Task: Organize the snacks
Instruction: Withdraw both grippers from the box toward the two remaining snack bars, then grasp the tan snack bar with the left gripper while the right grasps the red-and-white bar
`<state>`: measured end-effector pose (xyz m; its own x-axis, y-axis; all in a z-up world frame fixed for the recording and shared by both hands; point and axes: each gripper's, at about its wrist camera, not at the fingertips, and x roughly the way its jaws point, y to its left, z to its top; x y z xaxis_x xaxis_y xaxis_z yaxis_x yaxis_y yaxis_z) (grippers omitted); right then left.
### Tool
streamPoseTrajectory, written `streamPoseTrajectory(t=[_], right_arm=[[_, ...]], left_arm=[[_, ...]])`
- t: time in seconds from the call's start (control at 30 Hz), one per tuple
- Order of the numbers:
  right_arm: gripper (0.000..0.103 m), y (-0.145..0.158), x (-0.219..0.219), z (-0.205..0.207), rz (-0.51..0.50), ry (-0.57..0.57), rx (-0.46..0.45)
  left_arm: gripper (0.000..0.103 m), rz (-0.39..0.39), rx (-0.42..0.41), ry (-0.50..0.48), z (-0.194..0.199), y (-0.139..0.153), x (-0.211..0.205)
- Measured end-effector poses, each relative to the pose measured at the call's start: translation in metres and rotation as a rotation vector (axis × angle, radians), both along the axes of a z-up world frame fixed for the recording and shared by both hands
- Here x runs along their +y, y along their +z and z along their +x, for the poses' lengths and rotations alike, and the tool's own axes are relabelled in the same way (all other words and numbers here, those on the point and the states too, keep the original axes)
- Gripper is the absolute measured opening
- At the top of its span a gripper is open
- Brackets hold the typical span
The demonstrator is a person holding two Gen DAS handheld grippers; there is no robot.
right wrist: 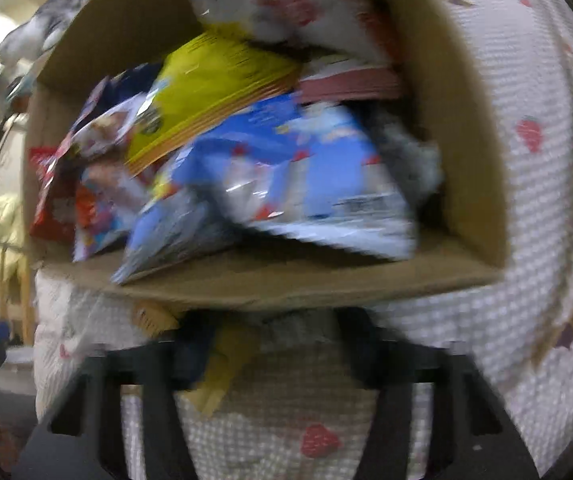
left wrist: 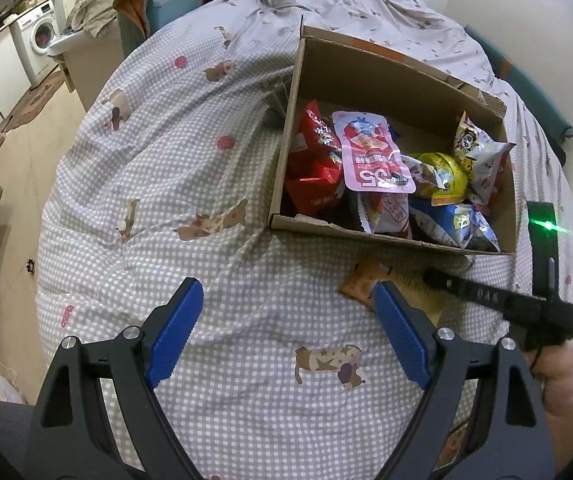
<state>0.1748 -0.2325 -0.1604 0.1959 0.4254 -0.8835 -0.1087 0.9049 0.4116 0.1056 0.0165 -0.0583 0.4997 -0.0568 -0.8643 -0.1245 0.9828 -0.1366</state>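
Left view sharp, evenly lit; right view smeared by motion blur.

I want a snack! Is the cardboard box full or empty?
Nearly full. The cardboard box is open on top, and snack bags are piled inside: a red one, a pink pouch, a yellow bag.

Checked bed cover (left wrist: 206, 184) under a cardboard box (left wrist: 366, 232) and an orange packet (left wrist: 360, 282) just beside it

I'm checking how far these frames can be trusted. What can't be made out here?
- Right gripper, right wrist view: motion blur hides whether it grips the yellow packet.
- Same packet, left wrist view: the left gripper's finger covers part.
- Snacks low in the box: buried under the pink pouch.
- Printing on the packets: blurred, right wrist view.
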Motion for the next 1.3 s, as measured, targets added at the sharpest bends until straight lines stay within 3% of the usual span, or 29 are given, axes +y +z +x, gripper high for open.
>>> streamPoseTrajectory(t=[0.2, 0.37, 0.43, 0.7, 0.8, 0.87, 0.9, 0.93, 1.0, 1.27, 1.3], right_arm=[[0.017, 0.012, 0.012, -0.032, 0.061, 0.065, 0.058], [0.011, 0.02, 0.024, -0.073, 0.056, 0.121, 0.064], [0.002, 0.026, 0.023, -0.084, 0.062, 0.12, 0.058], [0.002, 0.016, 0.002, -0.113, -0.051, 0.105, 0.12], [0.011, 0.01, 0.009, -0.11, -0.197, 0.134, 0.107], [0.027, 0.009, 0.012, -0.109, -0.303, 0.136, 0.071], [0.037, 0.011, 0.015, -0.107, -0.325, 0.141, 0.053], [0.056, 0.014, 0.017, -0.105, -0.322, 0.149, 0.04], [0.076, 0.021, 0.029, -0.101, -0.292, 0.192, -0.005], [0.076, -0.002, 0.096, -0.082, -0.352, 0.446, -0.051], [0.069, -0.007, 0.101, -0.08, -0.351, 0.459, -0.043]], left_arm=[[0.085, 0.004, 0.003, 0.008, 0.003, 0.001, -0.001], [0.085, -0.036, 0.08, 0.026, 0.006, -0.015, 0.001], [0.085, -0.056, 0.119, 0.027, 0.006, -0.025, -0.001], [0.085, -0.01, 0.139, -0.01, 0.006, -0.034, -0.019], [0.085, -0.016, 0.147, 0.003, 0.007, -0.036, -0.016], [0.085, -0.015, 0.149, 0.007, 0.007, -0.037, -0.014], [0.085, -0.012, 0.149, 0.009, 0.007, -0.037, -0.014], [0.085, -0.01, 0.149, 0.012, 0.007, -0.037, -0.012], [0.085, -0.014, 0.151, 0.02, 0.008, -0.038, -0.01], [0.085, -0.009, 0.167, 0.027, 0.01, -0.044, -0.005], [0.085, -0.009, 0.17, 0.028, 0.01, -0.045, -0.004]])
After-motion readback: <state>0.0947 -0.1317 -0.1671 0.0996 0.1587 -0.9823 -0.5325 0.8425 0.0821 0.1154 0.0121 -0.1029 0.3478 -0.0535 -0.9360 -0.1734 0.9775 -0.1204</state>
